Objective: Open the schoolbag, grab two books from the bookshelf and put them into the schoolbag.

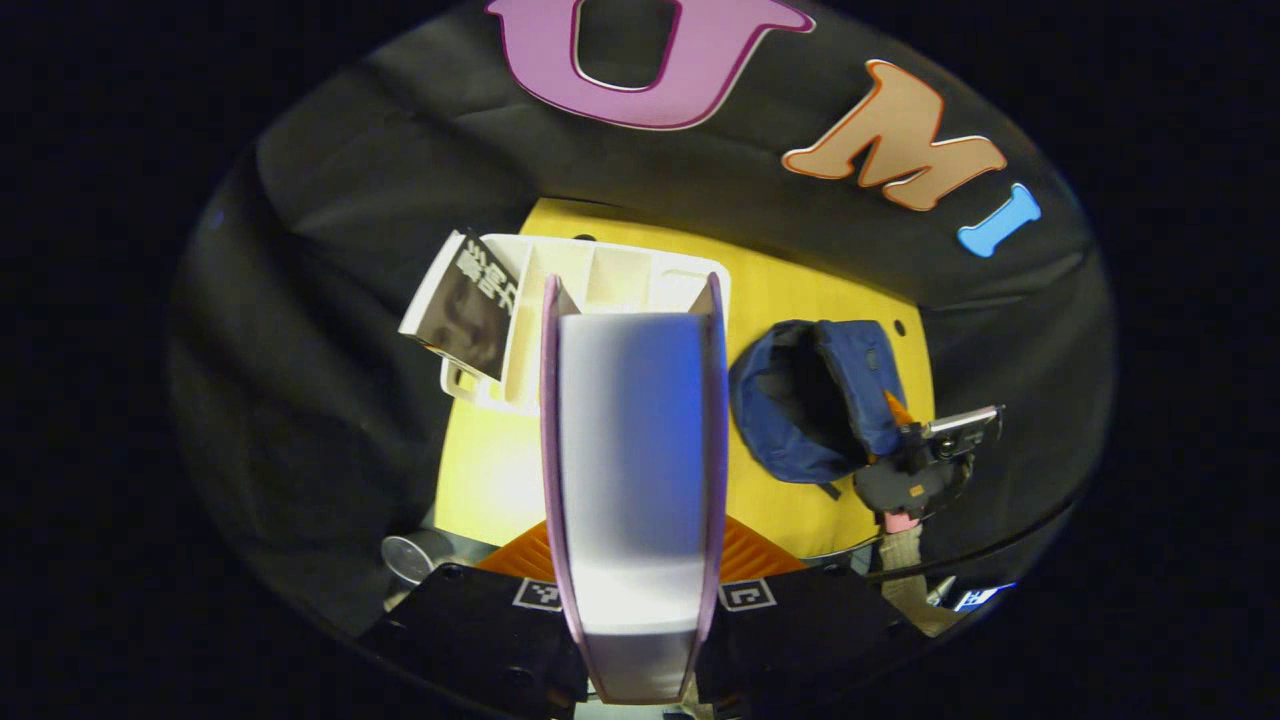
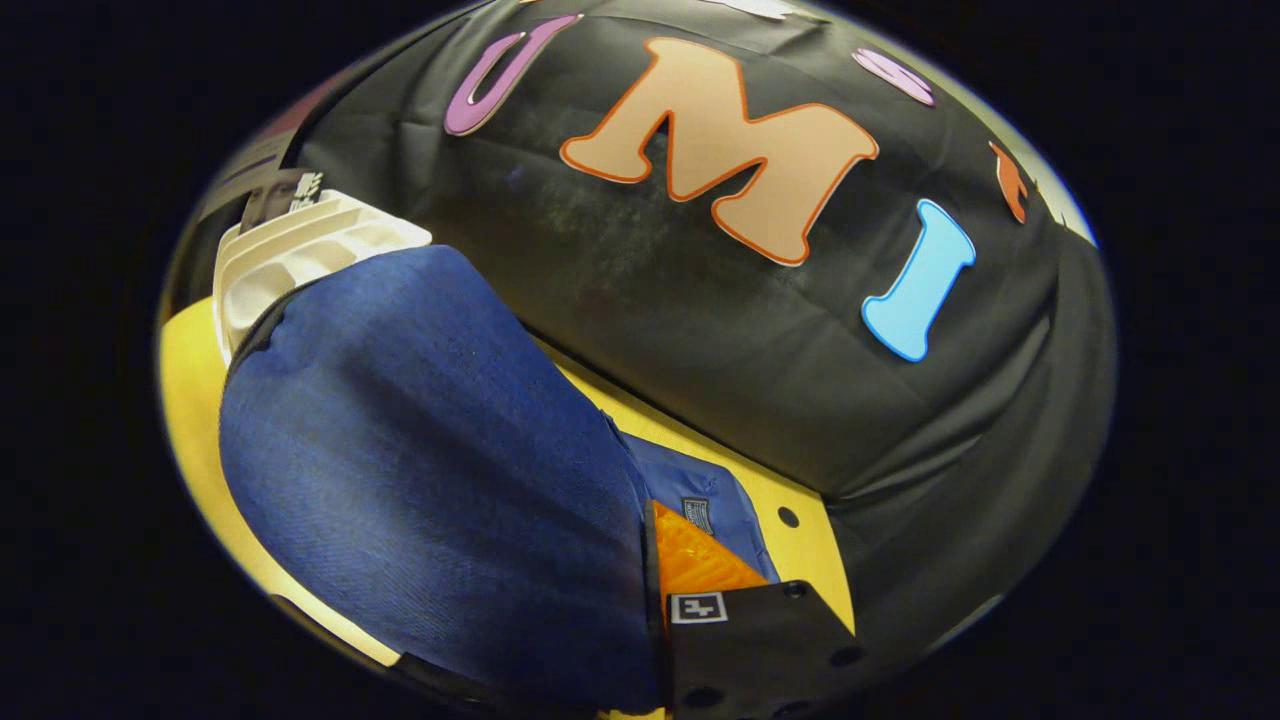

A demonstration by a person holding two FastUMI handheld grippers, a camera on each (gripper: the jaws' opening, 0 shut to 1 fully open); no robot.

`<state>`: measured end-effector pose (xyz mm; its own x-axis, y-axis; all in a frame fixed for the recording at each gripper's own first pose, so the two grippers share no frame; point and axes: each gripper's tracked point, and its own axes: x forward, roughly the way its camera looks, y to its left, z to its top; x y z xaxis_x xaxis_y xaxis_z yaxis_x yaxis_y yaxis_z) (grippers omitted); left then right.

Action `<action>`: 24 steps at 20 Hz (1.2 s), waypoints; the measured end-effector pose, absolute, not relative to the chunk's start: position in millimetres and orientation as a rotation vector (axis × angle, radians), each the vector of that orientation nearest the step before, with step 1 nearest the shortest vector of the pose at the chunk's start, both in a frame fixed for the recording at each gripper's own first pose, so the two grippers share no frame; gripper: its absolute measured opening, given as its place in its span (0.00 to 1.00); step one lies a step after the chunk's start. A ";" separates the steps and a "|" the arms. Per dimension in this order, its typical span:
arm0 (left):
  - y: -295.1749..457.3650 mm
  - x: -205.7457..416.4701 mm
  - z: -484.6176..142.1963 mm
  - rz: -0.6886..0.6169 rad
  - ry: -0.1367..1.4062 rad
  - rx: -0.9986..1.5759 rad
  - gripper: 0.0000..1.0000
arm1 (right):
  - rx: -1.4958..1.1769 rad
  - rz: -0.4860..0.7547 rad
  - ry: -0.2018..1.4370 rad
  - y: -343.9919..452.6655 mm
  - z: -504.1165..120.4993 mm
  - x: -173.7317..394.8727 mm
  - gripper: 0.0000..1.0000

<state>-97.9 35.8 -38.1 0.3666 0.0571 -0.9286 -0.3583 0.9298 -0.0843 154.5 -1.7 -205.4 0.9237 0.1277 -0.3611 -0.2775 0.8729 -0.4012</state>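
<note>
Your left gripper (image 1: pixel 632 560) holds a book (image 1: pixel 632 440) high above the yellow table (image 1: pixel 790 330), both fingers pressed on its purple covers, the pale page edges facing the camera. Below it, bare tabletop lies between the white bookshelf (image 1: pixel 600 275) at the table's far edge and the near edge. A second book (image 1: pixel 462 305), dark-covered, leans tilted against the shelf's left end, overhanging the table's side.

The blue schoolbag (image 1: pixel 800 400) sits just right of the shelf, its mouth gaping wide and dark inside, with a strip of bare table beyond it toward the black cloth wall (image 1: pixel 380 160). Your right gripper (image 1: pixel 915 465) sits at the bag's right rim, pinching the flap fabric.

In the right gripper view, the schoolbag's (image 2: pixel 430 470) denim-like blue cloth bulges close over one finger (image 2: pixel 700 570); whether both fingers clamp it, you cannot tell there. The bookshelf (image 2: pixel 300 250) stands behind the bag.
</note>
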 end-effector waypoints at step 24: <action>-163.8 92.0 -261.7 -0.174 0.727 -0.802 0.39 | -0.168 0.274 0.364 -22.7 -185.1 161.5 0.08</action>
